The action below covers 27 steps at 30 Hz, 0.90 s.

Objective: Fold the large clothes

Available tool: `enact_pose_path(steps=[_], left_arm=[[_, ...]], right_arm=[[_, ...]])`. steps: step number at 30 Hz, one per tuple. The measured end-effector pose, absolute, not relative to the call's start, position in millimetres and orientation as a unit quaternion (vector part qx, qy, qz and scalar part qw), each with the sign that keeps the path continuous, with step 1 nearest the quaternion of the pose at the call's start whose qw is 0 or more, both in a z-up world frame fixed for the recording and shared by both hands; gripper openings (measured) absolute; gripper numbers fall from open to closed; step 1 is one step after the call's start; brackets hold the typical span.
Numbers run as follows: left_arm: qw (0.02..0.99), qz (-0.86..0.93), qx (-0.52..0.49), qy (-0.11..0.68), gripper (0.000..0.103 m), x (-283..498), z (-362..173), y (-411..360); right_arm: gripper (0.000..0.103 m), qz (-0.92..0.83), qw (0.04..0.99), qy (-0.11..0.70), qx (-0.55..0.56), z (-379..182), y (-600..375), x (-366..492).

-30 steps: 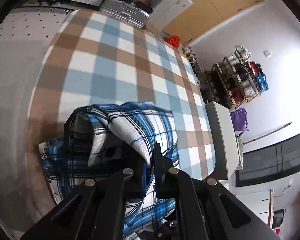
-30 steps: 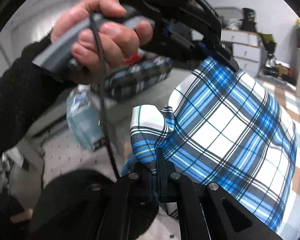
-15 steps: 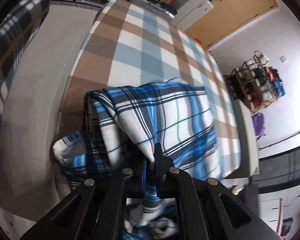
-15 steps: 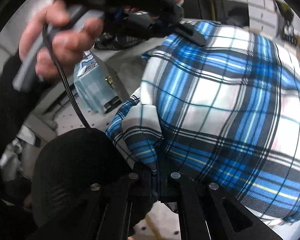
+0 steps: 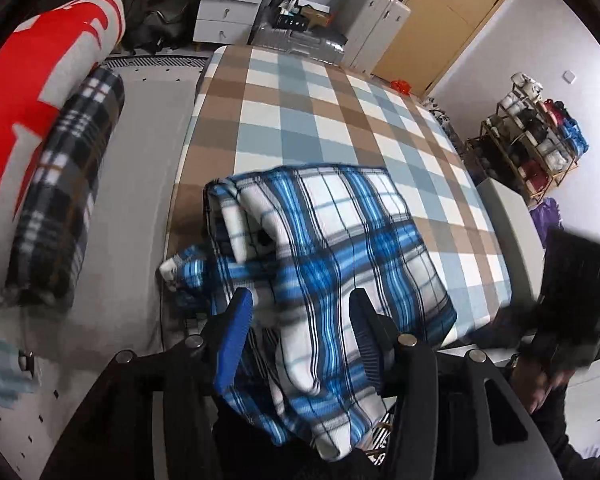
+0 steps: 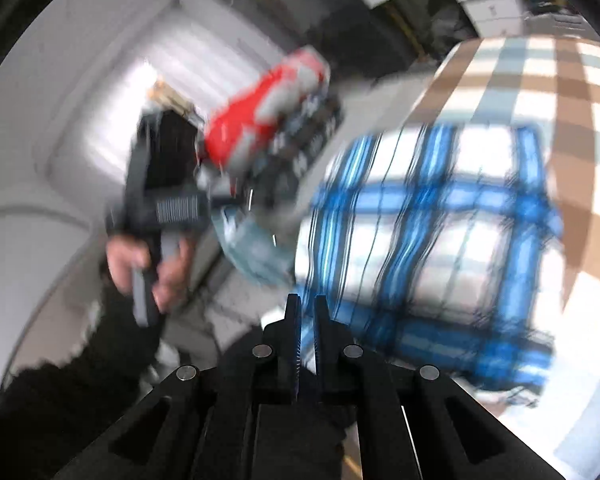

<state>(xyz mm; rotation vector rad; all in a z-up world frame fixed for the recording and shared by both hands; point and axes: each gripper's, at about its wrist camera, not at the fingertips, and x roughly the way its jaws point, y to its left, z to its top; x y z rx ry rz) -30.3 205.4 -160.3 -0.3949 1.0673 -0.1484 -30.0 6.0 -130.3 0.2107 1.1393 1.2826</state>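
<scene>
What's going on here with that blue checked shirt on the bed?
A person is folding a blue plaid shirt on a bed covered with a brown and blue checked blanket, using a hand-held gripper in each hand. The left gripper is opening its jaws, with shirt fabric lying loosely between them. The right gripper has its jaws shut on nothing. The shirt lies in a bundle near the bed's edge.

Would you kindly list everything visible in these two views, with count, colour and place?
shirt: one, blue-white plaid, folded at the bed's near edge
bedspread: one, brown-blue-white checks, covering the bed
red pillow: one, red-white, left
plaid blanket: one, dark, beside that pillow
drawers: white, far wall
shelf rack: one, right wall
left hand-held gripper: jaws opening, shirt between its fingers
right hand-held gripper: shut, empty
hand: one, gripping the left handle
</scene>
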Motion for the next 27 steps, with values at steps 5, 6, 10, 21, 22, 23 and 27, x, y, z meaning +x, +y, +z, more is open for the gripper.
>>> enact_pose_path(steps=[5, 6, 10, 21, 22, 23, 27], left_arm=[[0.801, -0.064, -0.232, 0.548, 0.045, -28.9, -195.3, 205.9], [0.799, -0.048, -0.232, 0.552, 0.045, -28.5, -200.8, 206.7], [0.791, -0.041, -0.249, 0.557, 0.045, -32.1, -215.4, 208.5], [0.786, 0.007, -0.222, 0.577, 0.057, -38.0, -223.2, 192.1], [0.78, 0.009, -0.215, 0.588, 0.057, -38.2, -227.0, 188.8], [0.774, 0.005, -0.214, 0.596, 0.057, -37.3, -231.4, 186.5], [0.763, 0.004, -0.228, 0.605, 0.057, -31.6, -243.1, 186.1]], right_arm=[[0.005, 0.494, 0.7, 0.507, 0.095, -135.3, 0.4, 4.5], [0.005, 0.481, 0.703, 0.516, 0.089, -141.2, -2.1, 12.3], [0.022, 0.436, 0.706, 0.551, 0.086, -168.5, -10.7, 38.7], [0.103, 0.425, 0.679, 0.581, 0.145, -198.9, -43.0, 62.4], [0.103, 0.427, 0.667, 0.592, 0.148, -205.1, -40.0, 64.3], [0.103, 0.427, 0.655, 0.606, 0.146, -211.1, -36.0, 66.4], [0.103, 0.414, 0.635, 0.641, 0.119, -219.6, -20.3, 70.0]])
